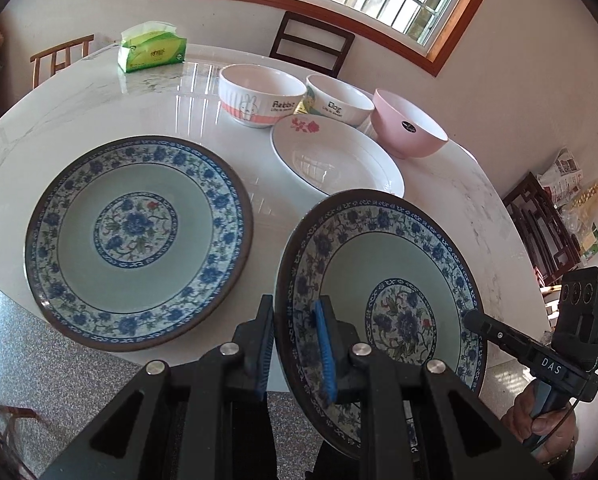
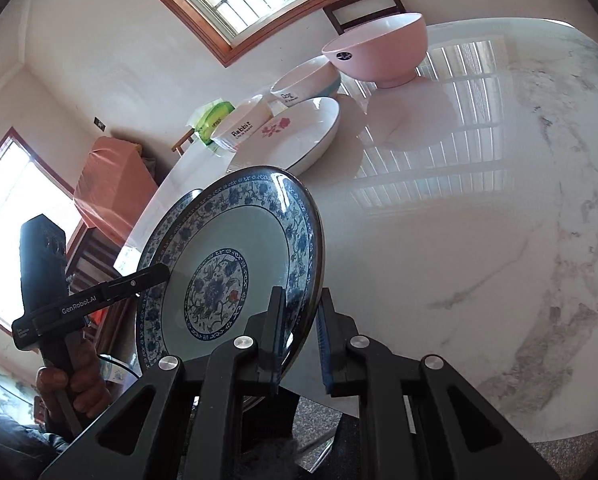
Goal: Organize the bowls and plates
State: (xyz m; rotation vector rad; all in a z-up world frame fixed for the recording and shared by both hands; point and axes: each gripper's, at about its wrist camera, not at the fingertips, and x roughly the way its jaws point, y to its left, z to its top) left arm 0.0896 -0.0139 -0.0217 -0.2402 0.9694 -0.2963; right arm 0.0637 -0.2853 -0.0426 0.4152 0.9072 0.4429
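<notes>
**Carry the plate level to its twin**

Your left gripper (image 1: 295, 354) and right gripper (image 2: 301, 346) each clamp opposite rims of the blue-patterned ceramic plate (image 1: 383, 292), lifted and tilted above the white marble tabletop (image 1: 139, 108). Level it, then lower squarely onto the matching larger plate (image 1: 139, 244).

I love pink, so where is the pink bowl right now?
The pink bowl stands upright at the right end of the row of bowls on the table's far side, beside the Dog bowl, just behind the white flower plate.

We see 2 blue-floral plates w/ pale green centres: held plate (image 1: 395, 264), flat plate (image 1: 139, 232). White plate (image 1: 335, 160) w/ red flower; pink bowl (image 1: 411, 128); white marbled desk (image 1: 99, 112).
</notes>
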